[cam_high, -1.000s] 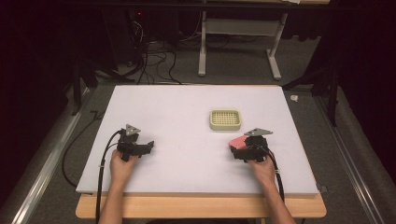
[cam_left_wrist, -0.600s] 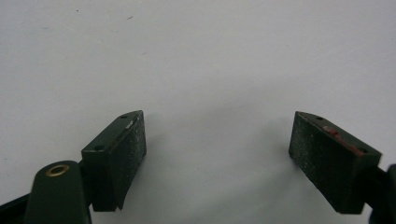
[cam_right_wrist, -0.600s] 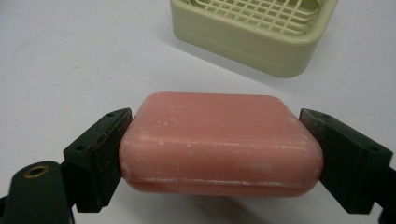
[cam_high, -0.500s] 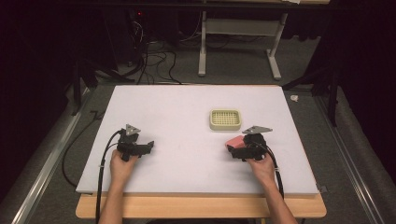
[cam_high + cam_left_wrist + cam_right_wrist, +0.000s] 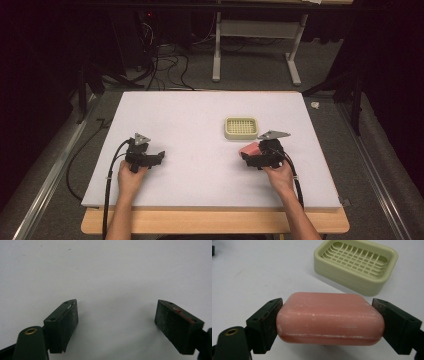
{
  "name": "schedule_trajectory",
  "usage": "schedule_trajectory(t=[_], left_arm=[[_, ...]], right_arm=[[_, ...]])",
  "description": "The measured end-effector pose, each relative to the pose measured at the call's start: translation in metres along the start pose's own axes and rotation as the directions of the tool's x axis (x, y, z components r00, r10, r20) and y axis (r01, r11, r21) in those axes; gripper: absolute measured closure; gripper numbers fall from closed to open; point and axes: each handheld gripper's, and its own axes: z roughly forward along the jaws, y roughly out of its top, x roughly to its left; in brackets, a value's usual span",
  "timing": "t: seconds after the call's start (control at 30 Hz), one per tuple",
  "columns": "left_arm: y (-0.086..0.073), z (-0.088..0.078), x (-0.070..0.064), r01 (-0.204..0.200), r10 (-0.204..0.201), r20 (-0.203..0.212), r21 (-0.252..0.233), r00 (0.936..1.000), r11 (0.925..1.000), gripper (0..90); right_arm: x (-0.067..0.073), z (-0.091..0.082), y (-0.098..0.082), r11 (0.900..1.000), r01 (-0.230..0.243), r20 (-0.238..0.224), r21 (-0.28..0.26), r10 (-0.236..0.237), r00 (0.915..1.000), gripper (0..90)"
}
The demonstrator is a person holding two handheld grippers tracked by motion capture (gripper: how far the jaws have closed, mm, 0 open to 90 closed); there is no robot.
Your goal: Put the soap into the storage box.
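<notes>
A pink bar of soap (image 5: 329,317) lies lengthwise between the two black jaws of my right gripper (image 5: 329,326), which is shut on its ends. In the high view the soap (image 5: 249,148) and the right gripper (image 5: 247,157) are at the table's right, just in front of a pale green soap dish (image 5: 227,128). The dish (image 5: 352,282) has a grid bottom and holds nothing. My left gripper (image 5: 161,155) rests at the table's left with its jaws wide apart. Between the jaws of the left gripper (image 5: 116,325) there is only bare table.
The white table top (image 5: 200,115) spreads between the two hands. Its wooden front edge (image 5: 215,220) runs below the person's forearms. Cables (image 5: 107,170) trail off the left side. Desk legs and wires stand on the floor behind.
The right gripper, with the soap in it, has shifted slightly to the left. The left gripper has stayed where it was.
</notes>
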Motion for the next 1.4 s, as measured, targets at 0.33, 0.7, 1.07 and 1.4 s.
schedule_trajectory(t=[0.33,0.7,1.07,1.4], left_arm=[[0.0,0.0,0.0,0.002,-0.002,0.0,-0.001,1.0,1.0,19.3],[0.0,0.0,0.0,0.0,0.0,0.0,0.0,1.0,1.0,19.3],[0.0,0.0,0.0,0.0,0.0,0.0,0.0,1.0,1.0,19.3],[0.0,0.0,0.0,0.001,-0.001,0.0,0.0,1.0,1.0,19.3]], right_arm=[[0.002,0.002,0.016,1.0,0.02,-0.01,0.004,-0.02,0.9997,13.8],[0.002,0.009,0.032,1.0,0.021,-0.02,-0.006,-0.021,0.9996,13.8],[-0.007,0.015,0.048,1.0,0.0,-0.016,-0.021,0.0,0.9999,13.8],[-0.015,0.027,0.058,1.0,-0.013,0.005,-0.006,0.013,0.9999,13.8]])
